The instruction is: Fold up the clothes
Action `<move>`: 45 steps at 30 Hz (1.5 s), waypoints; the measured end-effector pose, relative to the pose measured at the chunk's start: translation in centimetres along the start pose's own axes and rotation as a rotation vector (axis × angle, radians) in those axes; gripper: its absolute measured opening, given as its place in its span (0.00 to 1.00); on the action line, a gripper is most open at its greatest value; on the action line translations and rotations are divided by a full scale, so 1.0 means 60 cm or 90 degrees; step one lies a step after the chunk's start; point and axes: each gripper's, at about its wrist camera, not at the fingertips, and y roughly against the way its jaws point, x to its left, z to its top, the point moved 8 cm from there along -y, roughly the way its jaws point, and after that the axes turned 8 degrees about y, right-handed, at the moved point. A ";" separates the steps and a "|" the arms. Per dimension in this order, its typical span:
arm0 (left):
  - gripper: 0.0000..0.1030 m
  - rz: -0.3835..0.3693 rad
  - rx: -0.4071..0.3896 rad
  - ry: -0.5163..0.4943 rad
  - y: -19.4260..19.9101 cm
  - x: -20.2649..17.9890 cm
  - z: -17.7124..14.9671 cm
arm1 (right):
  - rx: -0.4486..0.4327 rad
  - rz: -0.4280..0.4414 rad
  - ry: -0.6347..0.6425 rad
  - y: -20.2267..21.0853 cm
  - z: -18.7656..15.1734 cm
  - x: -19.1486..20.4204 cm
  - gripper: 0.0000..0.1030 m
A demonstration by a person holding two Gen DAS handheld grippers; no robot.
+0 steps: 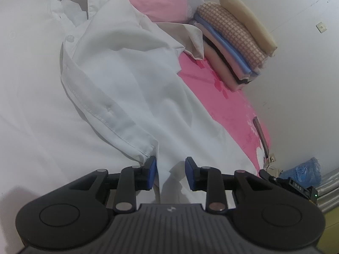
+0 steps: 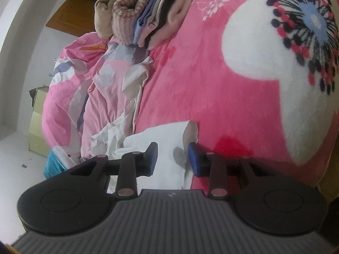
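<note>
A white button-up shirt [image 1: 110, 80] lies spread face up on the pink bed, collar at the upper left of the left wrist view. My left gripper [image 1: 170, 174] hovers open over the shirt's lower hem, with the button placket's end just beside its left pad. In the right wrist view a white sleeve or edge of the shirt [image 2: 167, 139] lies on the pink blanket, and my right gripper [image 2: 172, 158] stands open around it, blue pads apart on either side of the cloth.
A stack of folded clothes [image 1: 233, 42] sits at the bed's far side, also seen as the stack [image 2: 139, 14] in the right view. A crumpled pink quilt [image 2: 89, 84] lies beside it. The pink flowered blanket [image 2: 243, 74] covers the bed. A blue bag [image 1: 303, 169] sits on the floor.
</note>
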 end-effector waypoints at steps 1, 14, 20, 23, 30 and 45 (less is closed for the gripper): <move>0.29 -0.001 0.000 0.001 0.000 0.001 0.000 | 0.002 0.001 0.001 -0.004 0.002 0.001 0.31; 0.08 0.006 -0.038 0.019 0.005 0.007 0.024 | -0.039 0.012 0.093 -0.023 0.019 0.044 0.01; 0.07 0.012 -0.045 0.019 -0.006 0.003 0.035 | -0.080 0.012 0.067 -0.032 0.054 0.018 0.00; 0.06 0.016 -0.046 0.018 -0.009 0.004 0.037 | -0.089 0.006 0.049 -0.037 0.063 -0.001 0.00; 0.04 0.025 -0.042 0.020 -0.007 0.004 0.032 | -0.110 0.011 -0.007 -0.047 0.069 -0.033 0.00; 0.25 0.015 0.070 -0.082 0.013 -0.050 -0.079 | -0.100 0.007 -0.006 -0.031 0.061 -0.023 0.14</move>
